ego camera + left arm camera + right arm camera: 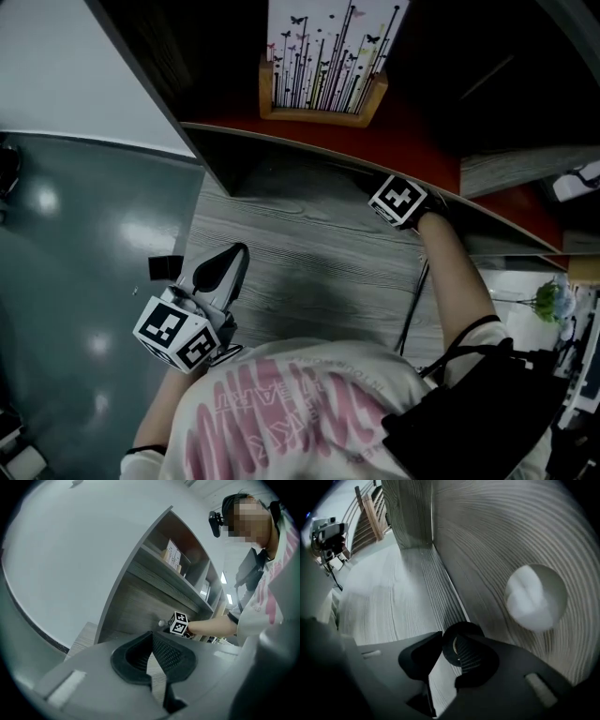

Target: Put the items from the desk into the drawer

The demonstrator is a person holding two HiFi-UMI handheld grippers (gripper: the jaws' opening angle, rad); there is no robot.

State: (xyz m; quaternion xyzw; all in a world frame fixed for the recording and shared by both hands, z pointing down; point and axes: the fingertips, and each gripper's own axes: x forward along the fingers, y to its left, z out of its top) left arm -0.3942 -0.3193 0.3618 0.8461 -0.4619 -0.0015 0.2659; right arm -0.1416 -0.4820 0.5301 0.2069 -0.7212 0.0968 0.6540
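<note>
Left gripper: near-left edge of the desk, off the surface, jaws clenched together with nothing between them. Its own view shows the same.

Middle, far side: wooden card holder on the red shelf above the desk.

Right gripper: far right of the desk, tucked under the shelf by the back panel, pointing down. Jaws grasp a dark round item sitting right on the desktop. Can't tell what the item is. Pale round disc on the back panel, right of it.
</note>
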